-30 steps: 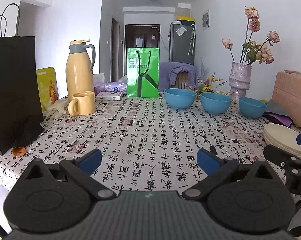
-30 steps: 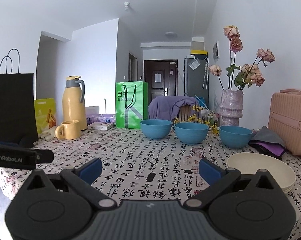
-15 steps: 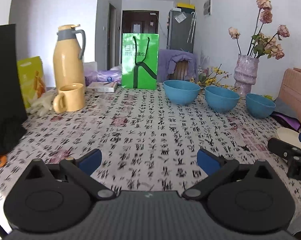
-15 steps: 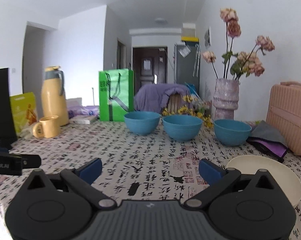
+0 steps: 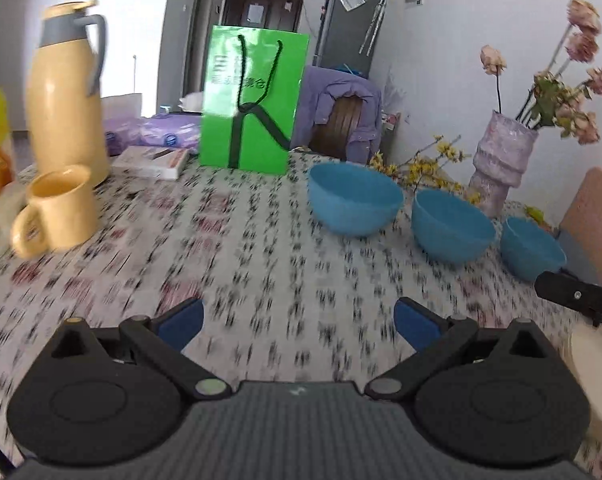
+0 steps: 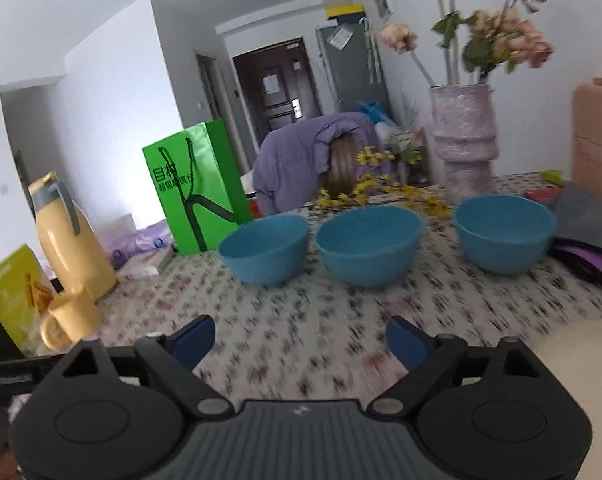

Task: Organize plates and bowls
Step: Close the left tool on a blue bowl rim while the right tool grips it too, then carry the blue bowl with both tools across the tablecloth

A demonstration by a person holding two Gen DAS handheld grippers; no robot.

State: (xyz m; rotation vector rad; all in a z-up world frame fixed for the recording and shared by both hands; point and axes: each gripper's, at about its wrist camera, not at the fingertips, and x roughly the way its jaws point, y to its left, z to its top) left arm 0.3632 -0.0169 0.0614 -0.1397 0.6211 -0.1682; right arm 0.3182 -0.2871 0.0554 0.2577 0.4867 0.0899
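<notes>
Bowls: three blue plastic bowls point(image 6: 367, 246) sit separate in a row by the lilac vase point(image 6: 465, 144) | Plates: cream stack point(image 6: 581, 364) near-right | Right gripper point(image 6: 299, 340): jaws just narrowing slightly, released, empty, likely lining up on bowls | Left gripper point(image 5: 297, 320): released, empty

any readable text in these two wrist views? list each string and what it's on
"目" is the only clear character on the green paper bag; the smaller white line under it is too blurred to read.
Tablecloth: printed calligraphy, smeared by motion blur, unreadable.
Yellow packet: pictures only, no legible text.
Flat box by the bag: label too small to read.
Papers on the grey fridge: unreadable.
</notes>
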